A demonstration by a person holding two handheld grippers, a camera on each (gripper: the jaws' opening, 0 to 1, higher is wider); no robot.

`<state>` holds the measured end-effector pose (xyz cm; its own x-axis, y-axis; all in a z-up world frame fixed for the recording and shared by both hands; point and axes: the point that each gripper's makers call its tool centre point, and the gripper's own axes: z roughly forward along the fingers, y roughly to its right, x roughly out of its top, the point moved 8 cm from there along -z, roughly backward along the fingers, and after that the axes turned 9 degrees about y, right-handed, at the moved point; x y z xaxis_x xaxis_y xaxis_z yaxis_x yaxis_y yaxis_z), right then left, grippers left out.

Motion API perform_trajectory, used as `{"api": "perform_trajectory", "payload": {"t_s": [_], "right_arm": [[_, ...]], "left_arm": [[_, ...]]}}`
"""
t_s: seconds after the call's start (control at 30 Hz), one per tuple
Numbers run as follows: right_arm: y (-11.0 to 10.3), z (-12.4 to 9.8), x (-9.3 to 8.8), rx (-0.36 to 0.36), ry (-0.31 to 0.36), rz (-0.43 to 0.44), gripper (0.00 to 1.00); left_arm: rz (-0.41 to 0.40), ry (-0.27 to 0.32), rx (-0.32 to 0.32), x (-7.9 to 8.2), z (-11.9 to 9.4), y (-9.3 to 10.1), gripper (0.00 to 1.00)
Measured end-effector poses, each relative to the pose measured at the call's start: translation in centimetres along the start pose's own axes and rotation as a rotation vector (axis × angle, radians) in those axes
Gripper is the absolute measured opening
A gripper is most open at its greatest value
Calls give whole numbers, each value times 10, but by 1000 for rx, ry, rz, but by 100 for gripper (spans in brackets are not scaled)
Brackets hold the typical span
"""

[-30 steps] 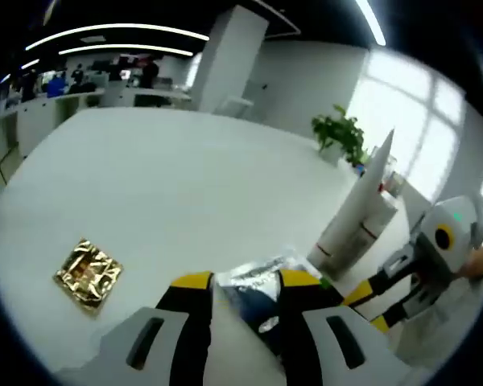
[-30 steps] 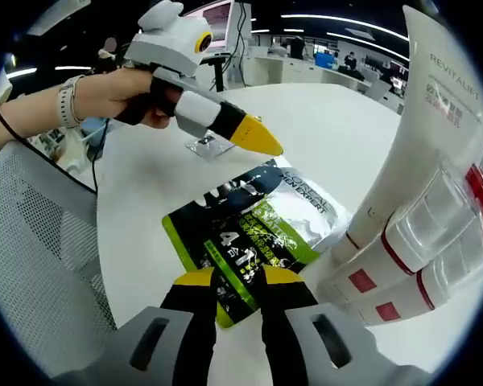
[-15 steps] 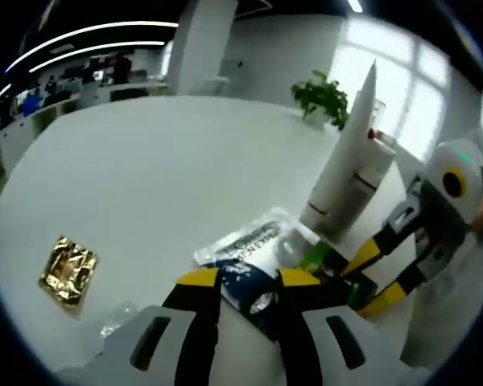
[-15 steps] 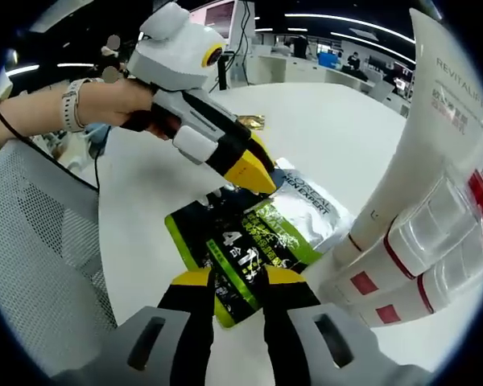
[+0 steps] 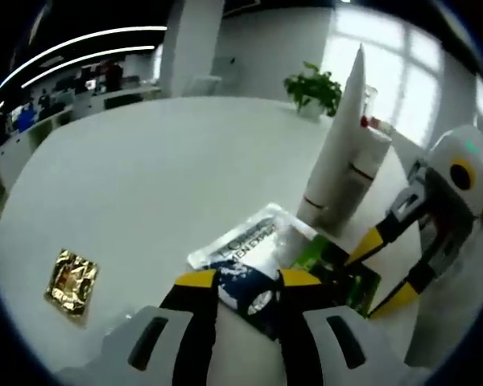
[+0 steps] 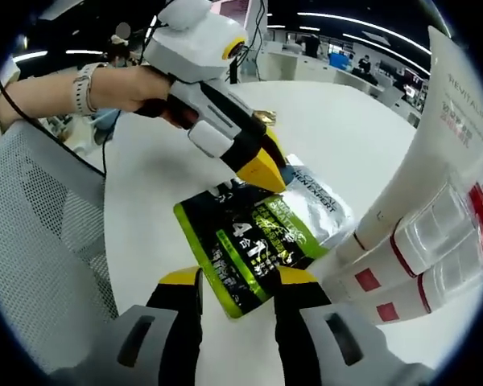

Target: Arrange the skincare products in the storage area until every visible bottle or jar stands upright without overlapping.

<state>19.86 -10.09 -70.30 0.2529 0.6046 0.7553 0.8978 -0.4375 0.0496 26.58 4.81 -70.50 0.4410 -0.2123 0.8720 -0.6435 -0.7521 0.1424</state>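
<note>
A black, green and silver pouch (image 6: pixel 258 233) lies flat on the white table (image 6: pixel 338 129). Its near corner sits between the parted jaws of my right gripper (image 6: pixel 237 277), which is open. My left gripper (image 6: pixel 267 165), held by a hand (image 6: pixel 129 84), comes in from the upper left with its yellow tips at the pouch's far edge. In the left gripper view the pouch (image 5: pixel 253 241) runs in between the jaws of my left gripper (image 5: pixel 248 280), which stand apart. A tall white tube (image 5: pixel 342 161) stands upright just behind it. The right gripper (image 5: pixel 386 269) enters from the right.
Several white tubes (image 6: pixel 435 177) with clear caps and red bands stand close on the right. A gold sachet (image 5: pixel 71 280) lies apart on the left. A potted plant (image 5: pixel 310 88) stands at the far table edge. A mesh chair (image 6: pixel 40 241) stands left of the table.
My left gripper came down from above the table to the pouch's far edge. My right gripper's jaws have spread wider around the pouch's near corner.
</note>
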Motion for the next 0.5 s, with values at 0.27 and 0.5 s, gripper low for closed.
{"api": "perform_trajectory", "payload": {"t_s": [0.27, 0.5], "right_arm": [[8, 5, 0, -24, 6, 19, 35], [14, 6, 3, -41, 18, 20, 34]], "left_arm": [[25, 13, -18, 3, 0, 2, 24], [11, 9, -20, 2, -1, 1, 23]]}}
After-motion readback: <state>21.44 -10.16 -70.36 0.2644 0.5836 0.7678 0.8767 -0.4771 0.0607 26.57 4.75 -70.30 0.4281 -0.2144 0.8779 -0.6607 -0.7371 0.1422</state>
